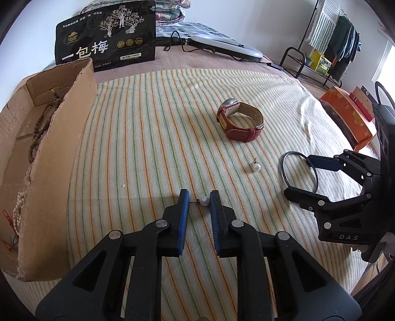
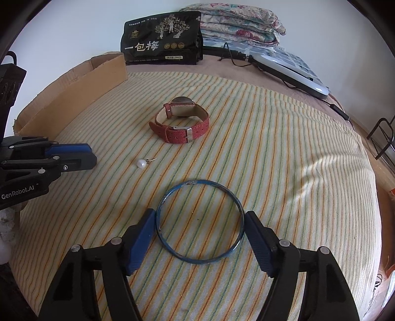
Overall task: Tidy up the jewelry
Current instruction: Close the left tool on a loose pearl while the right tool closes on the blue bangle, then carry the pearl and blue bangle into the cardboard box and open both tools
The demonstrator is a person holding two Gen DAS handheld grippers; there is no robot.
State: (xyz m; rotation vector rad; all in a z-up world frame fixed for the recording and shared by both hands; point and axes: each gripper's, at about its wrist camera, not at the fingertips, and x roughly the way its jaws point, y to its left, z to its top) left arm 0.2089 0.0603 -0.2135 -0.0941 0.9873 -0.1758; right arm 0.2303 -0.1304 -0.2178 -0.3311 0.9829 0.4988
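My left gripper (image 1: 199,200) is closed around a pearl stud earring (image 1: 204,201); the pearl touches the right pad and the post reaches the left pad. A second pearl earring (image 1: 256,167) lies loose on the striped cloth and also shows in the right wrist view (image 2: 141,163). My right gripper (image 2: 200,230) stands with a pad at each side of a blue bangle (image 2: 200,259) that lies flat; it also shows in the left wrist view (image 1: 286,176). A red-strapped watch (image 2: 181,129) lies further back. A cardboard tray (image 1: 59,158) at left holds bead strands (image 1: 37,133).
A black snack bag (image 1: 106,37) stands behind the tray. A grey device with a cable (image 1: 229,47) lies at the back of the bed. An orange box (image 1: 350,116) sits at the right edge. Folded quilts (image 2: 242,22) lie at the back.
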